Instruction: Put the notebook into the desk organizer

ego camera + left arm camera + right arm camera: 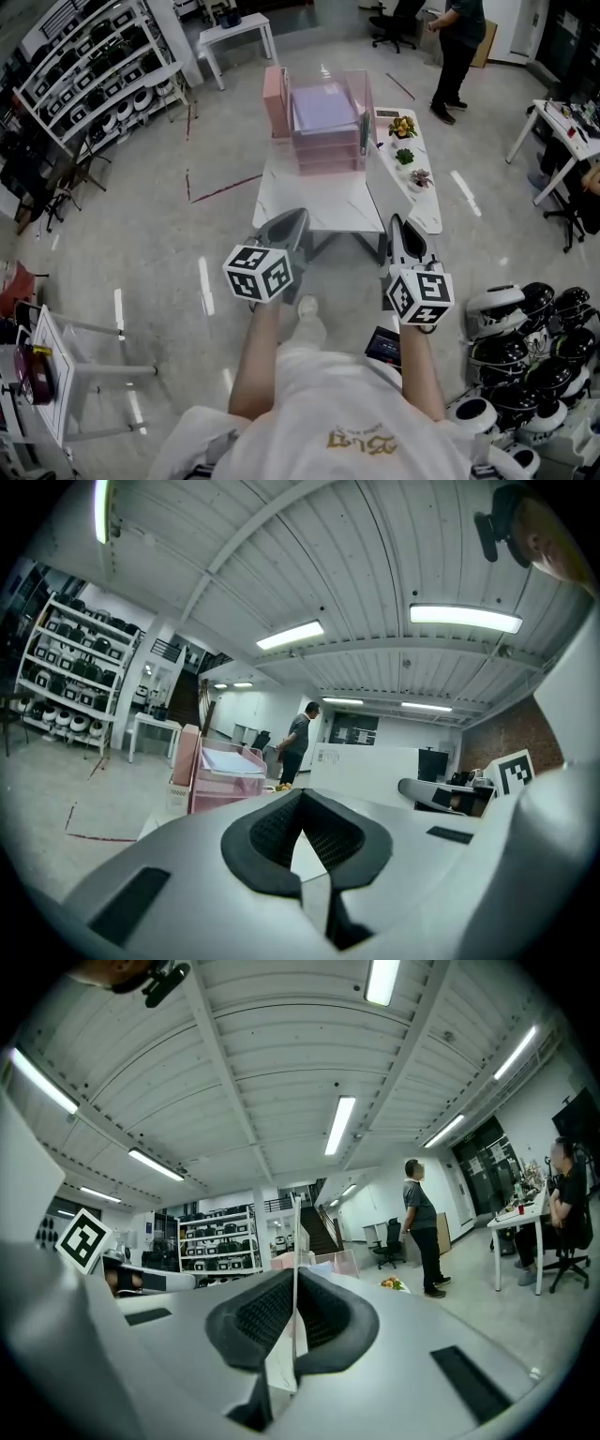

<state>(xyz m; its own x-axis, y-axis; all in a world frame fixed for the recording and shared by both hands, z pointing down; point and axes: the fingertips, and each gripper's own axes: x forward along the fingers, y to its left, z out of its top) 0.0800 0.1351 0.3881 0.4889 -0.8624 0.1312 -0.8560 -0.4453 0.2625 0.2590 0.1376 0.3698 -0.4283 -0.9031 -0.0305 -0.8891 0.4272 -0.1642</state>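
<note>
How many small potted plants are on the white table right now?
3, in a row along the table's right edge, beside the pink organizer: yellow-flowered one farthest, green one in the middle, pinkish one nearest. None appears hidden.

Lab-workshop: storage rack [89, 75], piled helmet-like devices [525, 342], white desk [236, 31], office chair [389, 23].

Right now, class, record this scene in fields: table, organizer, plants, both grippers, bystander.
table: white table, straight ahead
organizer: pink desk organizer, on table's far end
plants: small potted plants, right of organizer
left gripper: shut, short of table
right gripper: shut, short of table
bystander: person standing beyond table
</note>
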